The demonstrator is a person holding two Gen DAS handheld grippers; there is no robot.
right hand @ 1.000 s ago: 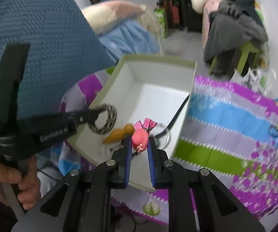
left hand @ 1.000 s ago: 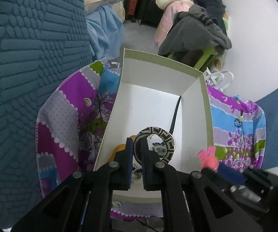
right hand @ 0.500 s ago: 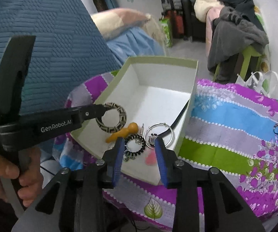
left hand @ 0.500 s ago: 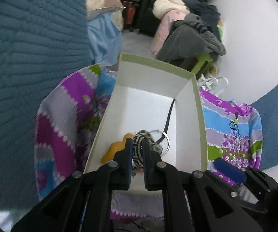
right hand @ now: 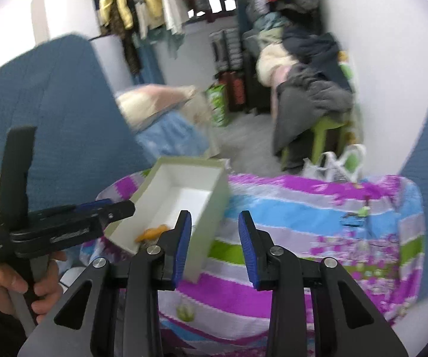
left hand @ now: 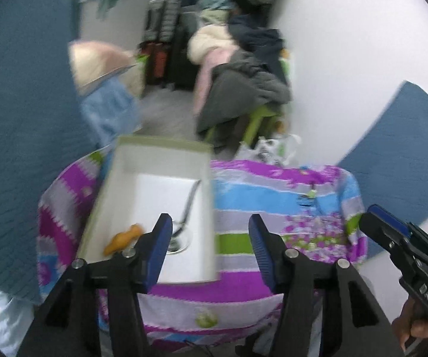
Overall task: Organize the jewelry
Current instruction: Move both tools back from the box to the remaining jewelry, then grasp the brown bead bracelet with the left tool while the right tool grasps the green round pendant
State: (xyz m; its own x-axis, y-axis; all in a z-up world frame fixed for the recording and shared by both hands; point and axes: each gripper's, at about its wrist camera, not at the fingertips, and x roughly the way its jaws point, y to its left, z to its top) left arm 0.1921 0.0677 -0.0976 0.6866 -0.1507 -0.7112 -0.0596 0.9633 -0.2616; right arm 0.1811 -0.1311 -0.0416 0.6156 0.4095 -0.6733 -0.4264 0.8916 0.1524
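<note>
Where clothes (right hand: 306, 83) pile, striped cloth (left hand: 273, 196) covers table.

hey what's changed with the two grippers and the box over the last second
The left gripper let go of the patterned ring and the right gripper dropped its pink charm; both now stand open, empty, pulled back from the white box. The box stayed on the striped cloth, orange piece still inside.

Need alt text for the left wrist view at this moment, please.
The open, empty left gripper hovers above a white box on a striped floral cloth. An orange piece and a ring lie inside; the right gripper enters at right. Image blurred.
</note>
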